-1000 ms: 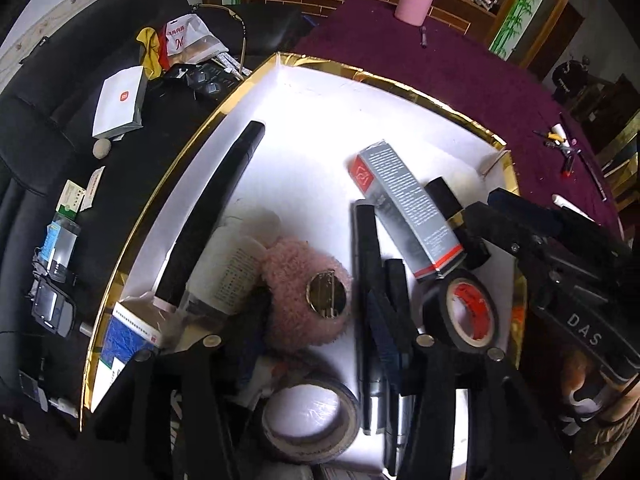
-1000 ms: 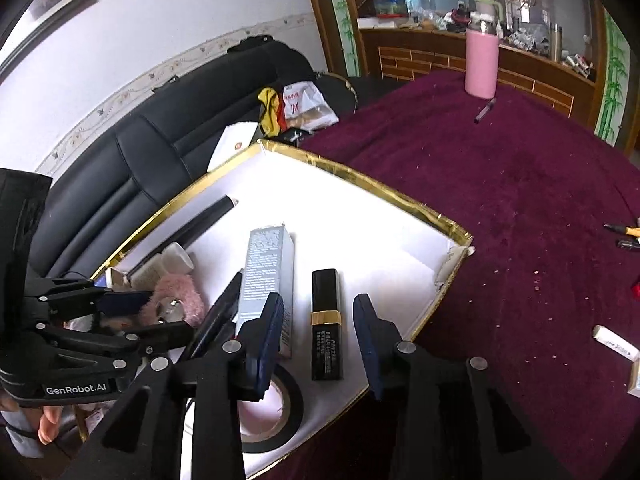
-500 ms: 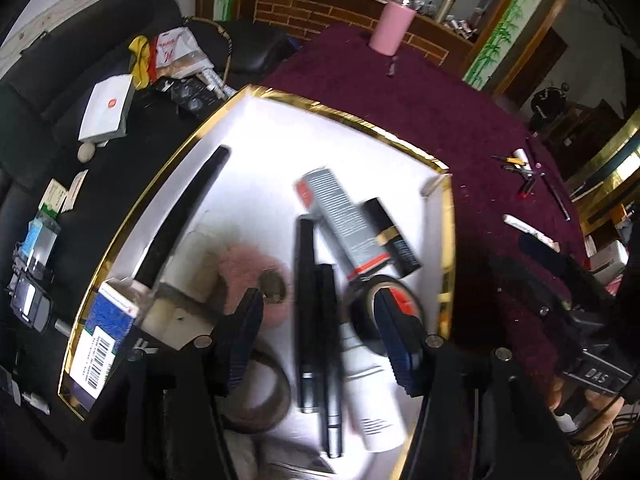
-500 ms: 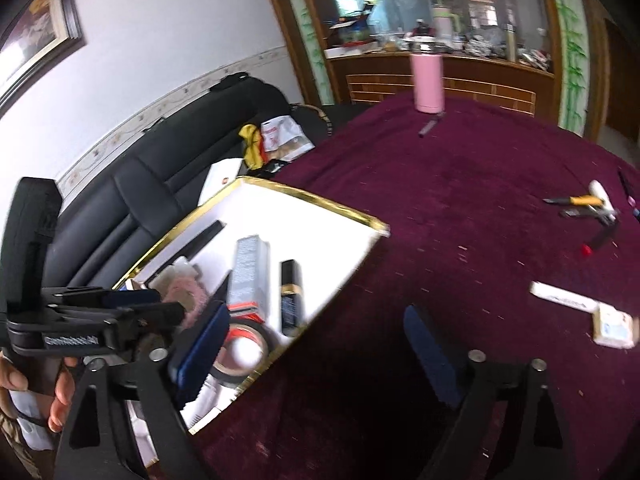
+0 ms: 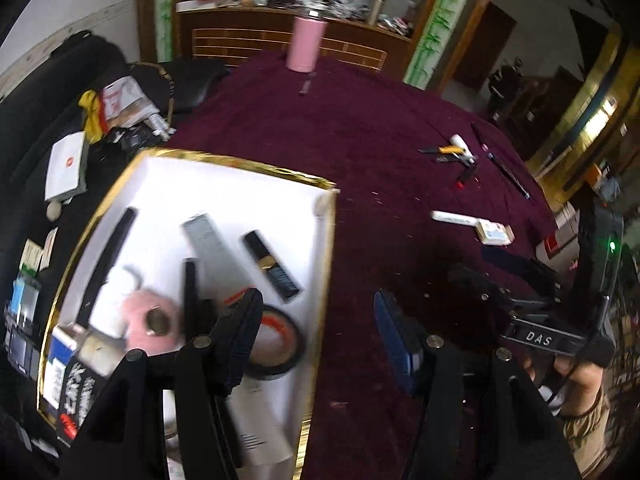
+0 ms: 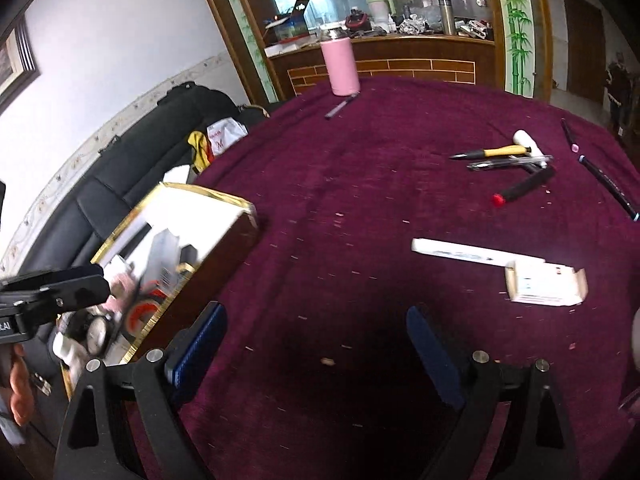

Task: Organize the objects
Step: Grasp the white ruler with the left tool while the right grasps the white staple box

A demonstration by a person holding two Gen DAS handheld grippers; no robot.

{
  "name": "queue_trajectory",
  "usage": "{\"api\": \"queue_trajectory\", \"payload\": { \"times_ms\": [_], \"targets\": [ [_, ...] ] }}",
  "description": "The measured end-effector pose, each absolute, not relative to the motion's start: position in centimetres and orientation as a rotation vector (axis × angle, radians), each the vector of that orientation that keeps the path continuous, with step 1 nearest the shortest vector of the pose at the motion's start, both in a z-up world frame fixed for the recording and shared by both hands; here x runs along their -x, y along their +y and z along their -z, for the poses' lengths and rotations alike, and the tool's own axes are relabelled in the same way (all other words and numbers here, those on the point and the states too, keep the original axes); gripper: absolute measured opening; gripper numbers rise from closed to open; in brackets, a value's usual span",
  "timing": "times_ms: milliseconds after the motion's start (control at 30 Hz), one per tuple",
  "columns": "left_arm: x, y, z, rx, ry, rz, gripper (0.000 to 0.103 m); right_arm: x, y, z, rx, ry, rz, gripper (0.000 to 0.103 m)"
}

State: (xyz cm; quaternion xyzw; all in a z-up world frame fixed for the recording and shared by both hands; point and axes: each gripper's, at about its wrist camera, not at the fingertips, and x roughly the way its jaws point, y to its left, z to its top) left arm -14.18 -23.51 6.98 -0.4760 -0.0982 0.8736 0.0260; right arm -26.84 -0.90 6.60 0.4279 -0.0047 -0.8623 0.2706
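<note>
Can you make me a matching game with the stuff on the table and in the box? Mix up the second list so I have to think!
Things:
1. pink bottle
2. black lipstick tube
3. tape roll
4. small card box

Places:
A. lying flat in the gold-edged box, beside the grey carton
B. on the purple cloth, touching a long white stick
C. standing upright at the table's far edge
D. in the gold-edged box, near the left gripper

Pairs: 1-C, 2-A, 3-D, 4-B

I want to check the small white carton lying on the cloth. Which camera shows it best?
The right wrist view: the small white carton lies near and large beside the long white tube. The left wrist view shows it small and far.
</note>
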Motion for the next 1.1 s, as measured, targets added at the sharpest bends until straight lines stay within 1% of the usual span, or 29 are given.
{"api": "queue_trajectory", "payload": {
  "times_ms": [133, 300, 500, 767, 900, 1000, 1100],
  "targets": [
    [16.0, -19.6, -6.8, 1.483, -0.164, -2.637, 0.057, 28.2, 2.6, -6.3, -1.187, 0.051, 2.338, 0.094],
    [20.3, -12.3, -5.5, 1.457, 0.151, -2.526, 0.057, 29.6, 7.3, -6.3, -1.227, 0.006, 2.408, 0.094],
    [26.7, -5.4, -2.7, 1.418, 0.412, -2.404, 0.057, 30.4, 9.3, -5.6, -1.259, 0.01, 2.423, 0.094],
    [32.8, -1.5, 1.1, 1.434, 0.538, -2.295, 0.055, 31.3, 11.0, -4.4, -1.286, -0.045, 2.397, 0.094],
    [32.8, -0.4, 2.5, 1.434, 0.589, -2.236, 0.055, 31.7, 11.8, -4.1, -1.292, -0.039, 2.403, 0.094],
    [32.7, -0.4, 2.6, 1.414, 0.574, -2.218, 0.055, 32.2, 12.4, -4.1, -1.295, -0.045, 2.407, 0.094],
    [32.5, -0.7, 2.6, 1.419, 0.532, -2.2, 0.046, 32.8, 12.7, -4.0, -1.308, -0.05, 2.427, 0.094]
  ]
}}
